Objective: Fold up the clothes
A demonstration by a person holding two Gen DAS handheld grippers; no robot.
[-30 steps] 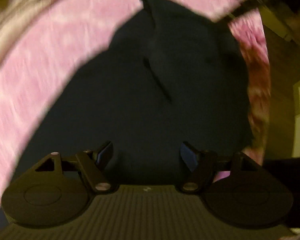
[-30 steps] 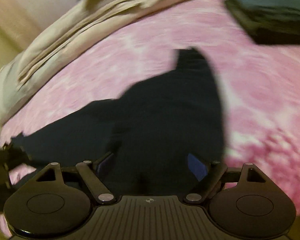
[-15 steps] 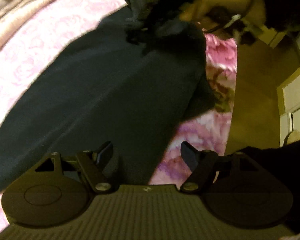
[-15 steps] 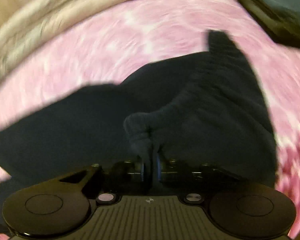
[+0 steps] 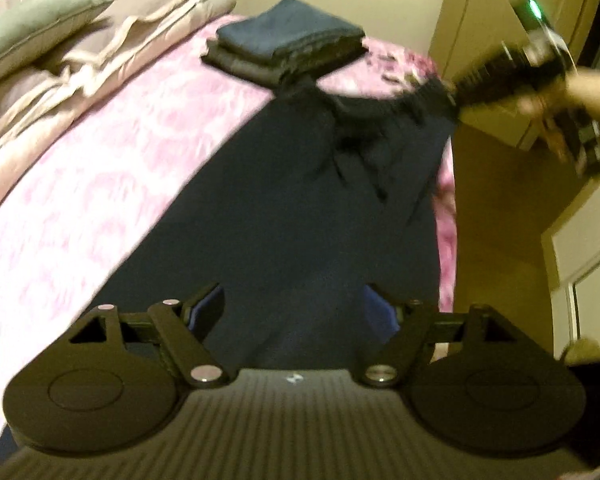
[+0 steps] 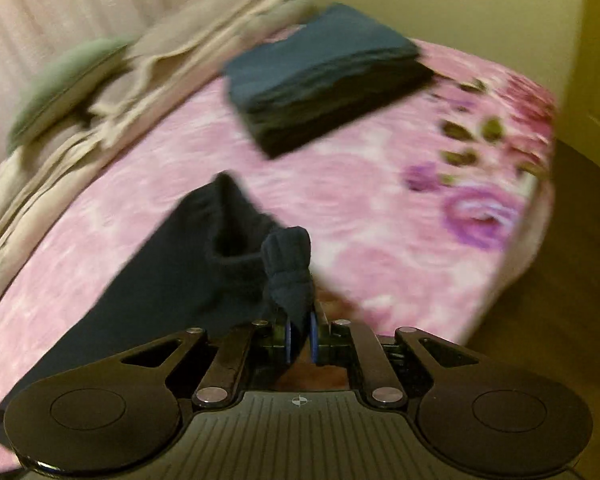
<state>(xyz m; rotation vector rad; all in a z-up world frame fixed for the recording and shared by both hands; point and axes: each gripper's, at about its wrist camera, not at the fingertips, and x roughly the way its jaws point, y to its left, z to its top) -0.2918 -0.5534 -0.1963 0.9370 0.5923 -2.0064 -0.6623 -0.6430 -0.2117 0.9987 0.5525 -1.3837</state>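
A dark navy garment [image 5: 300, 200] lies stretched along the pink floral bedspread [image 5: 100, 184]. My right gripper [image 6: 299, 332] is shut on a bunched, ribbed edge of the garment [image 6: 290, 264] and holds it lifted above the bed. The left wrist view shows that same right gripper [image 5: 456, 98] at the upper right, blurred, pulling the cloth's far end up. My left gripper [image 5: 292, 304] hovers over the garment's near end. Its jaws are opening, and the cloth lies below them without the pads pressing on it.
A stack of folded dark clothes [image 5: 288, 48] sits at the far end of the bed. A beige duvet [image 5: 100, 52] and a green pillow [image 5: 32, 28] lie along the left. The bed's right edge drops to a wooden floor [image 5: 496, 220] beside cupboard doors [image 5: 480, 20].
My right gripper closed on the garment's edge and carried it up and to the right. My left gripper rose and drew back, so more of the bed shows.
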